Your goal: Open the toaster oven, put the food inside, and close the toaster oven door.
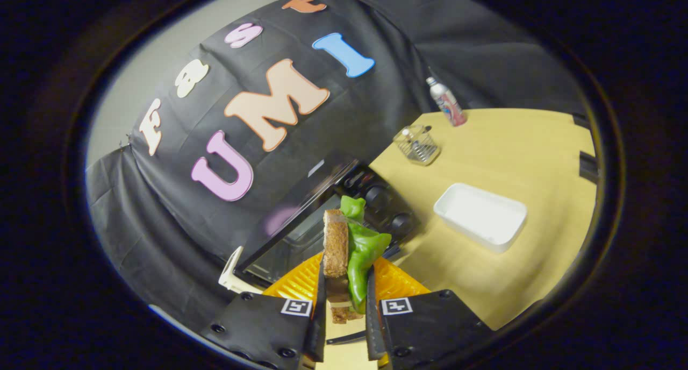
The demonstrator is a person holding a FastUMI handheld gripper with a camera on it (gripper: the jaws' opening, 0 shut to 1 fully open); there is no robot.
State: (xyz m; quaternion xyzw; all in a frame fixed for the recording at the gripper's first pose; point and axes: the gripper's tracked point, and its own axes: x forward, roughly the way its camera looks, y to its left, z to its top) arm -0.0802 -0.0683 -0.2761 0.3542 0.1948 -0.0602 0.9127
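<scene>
Table [516, 160]: pale wood top, biggest thing ahead of me, runs off to the right behind the oven.
Toaster oven [322, 208]: black, sits on table just beyond my fingers. Glass door looks swung open w/ the dark inside showing behind the food; knobs on its right-hand panel. View is tilted so whole oven leans.
Tray [481, 215]: white, rectangular, on table right of oven, apart from it.
Orange plate [398, 281]: ribbed, directly under the food, btwn my fingers and the oven front. Can't tell if food touches it.
Food [349, 251]: sandwich-type stack, brown bread slice [336, 246] on left, green lettuce leaf [363, 251] on right, stood on edge. Lifted in front of oven opening, not inside yet.
Gripper [346, 319]: my tongs are clamped on the food, one finger pressing the bread side, other the lettuce side; narrow gap filled by the sandwich.
Wire basket [416, 144]: small, far side of table past the oven's knob end, sth small inside, can't make out what.
Bottle [447, 102]: slim, pale cap, pink/red label, stands near booth wall just beyond the basket.
White object [231, 270]: small bit left of oven's near corner, can't ID.
</scene>
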